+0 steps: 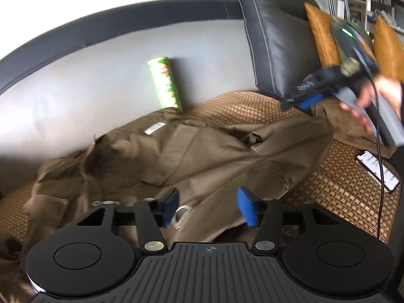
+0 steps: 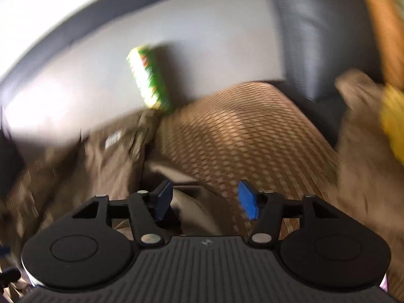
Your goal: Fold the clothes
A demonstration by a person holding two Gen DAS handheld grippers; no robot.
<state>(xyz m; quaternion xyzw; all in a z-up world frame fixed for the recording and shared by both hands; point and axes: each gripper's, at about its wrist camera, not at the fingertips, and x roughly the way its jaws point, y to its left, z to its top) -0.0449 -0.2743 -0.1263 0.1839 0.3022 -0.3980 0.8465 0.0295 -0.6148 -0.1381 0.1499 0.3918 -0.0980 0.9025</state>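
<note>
Both claws, left claw [image 1: 207, 207] and right claw [image 2: 205, 199], gape empty; pinch the khaki garment [image 1: 176, 151] below the chips can [image 1: 165, 83] by one flat edge, not a bunch.

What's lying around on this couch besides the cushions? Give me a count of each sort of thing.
Crumpled olive-brown cloth garment: 1
Green cylindrical snack can: 1
Black smartphone with lit screen: 1
Total: 3
All three rest on the woven brown seat mat.
</note>
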